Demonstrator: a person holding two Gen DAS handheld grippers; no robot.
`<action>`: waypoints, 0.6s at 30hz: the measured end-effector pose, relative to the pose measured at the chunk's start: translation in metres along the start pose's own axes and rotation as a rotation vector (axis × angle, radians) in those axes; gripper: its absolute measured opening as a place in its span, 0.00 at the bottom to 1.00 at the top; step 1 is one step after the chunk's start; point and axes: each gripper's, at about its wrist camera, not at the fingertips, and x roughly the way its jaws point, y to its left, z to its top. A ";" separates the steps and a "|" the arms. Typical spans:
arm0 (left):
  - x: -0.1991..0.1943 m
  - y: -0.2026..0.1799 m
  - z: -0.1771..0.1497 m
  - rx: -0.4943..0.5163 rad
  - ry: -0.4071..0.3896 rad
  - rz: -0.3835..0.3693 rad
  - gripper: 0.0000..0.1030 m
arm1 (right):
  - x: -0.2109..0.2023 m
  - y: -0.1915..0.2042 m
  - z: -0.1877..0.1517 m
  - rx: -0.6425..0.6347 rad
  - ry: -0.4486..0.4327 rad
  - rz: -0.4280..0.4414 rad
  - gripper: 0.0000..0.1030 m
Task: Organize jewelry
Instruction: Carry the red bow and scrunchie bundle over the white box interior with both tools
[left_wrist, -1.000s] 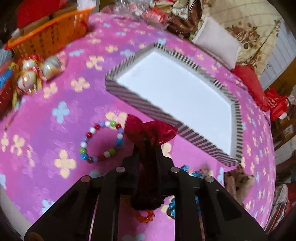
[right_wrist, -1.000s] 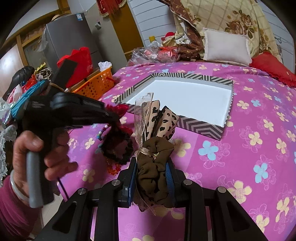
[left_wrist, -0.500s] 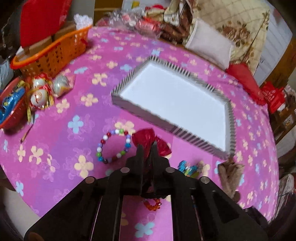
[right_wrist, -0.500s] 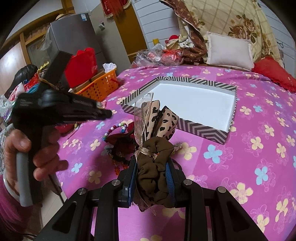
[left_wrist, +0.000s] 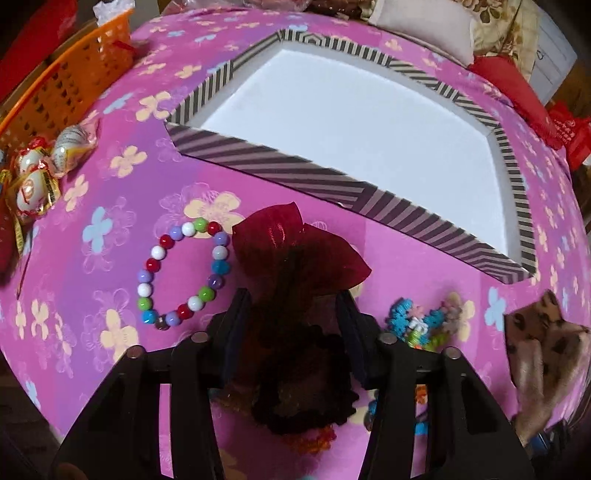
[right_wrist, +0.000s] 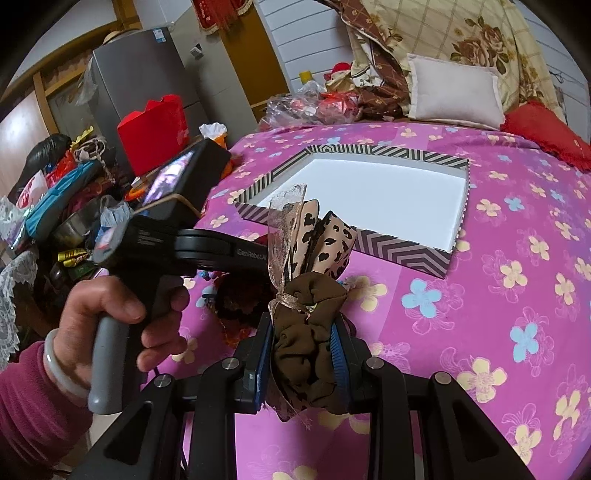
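My left gripper (left_wrist: 291, 314) points down at the pink flowered cloth. Its jaws are opening, and a dark red scrunchie with a shiny red bow (left_wrist: 295, 247) lies loosely between them on the cloth. A multicoloured bead bracelet (left_wrist: 184, 273) lies just left of it. My right gripper (right_wrist: 303, 332) is shut on a brown scrunchie (right_wrist: 306, 362) with a leopard-print bow, held above the cloth. That bow also shows in the left wrist view (left_wrist: 543, 347). The striped box (left_wrist: 277, 166) with a white inside sits beyond both grippers.
An orange basket (left_wrist: 66, 85) and wrapped sweets (left_wrist: 37, 170) sit at the left. A small blue and colourful hair piece (left_wrist: 413, 325) lies right of the left gripper. A person's hand (right_wrist: 110, 321) holds the left tool. Pillows (right_wrist: 454, 92) and clutter line the far side.
The left gripper has come down close to the cloth and its jaws have spread, so the red scrunchie now sits loose between them. The right gripper and its brown scrunchie have not moved.
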 end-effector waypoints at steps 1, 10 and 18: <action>0.000 0.000 0.001 -0.003 -0.003 0.010 0.28 | 0.000 0.000 0.000 0.000 -0.001 0.000 0.27; -0.056 0.023 0.004 -0.047 -0.144 -0.151 0.14 | -0.005 0.006 0.001 -0.009 -0.018 0.002 0.27; -0.114 0.024 -0.005 -0.011 -0.262 -0.212 0.14 | -0.013 0.020 0.009 -0.034 -0.044 -0.002 0.27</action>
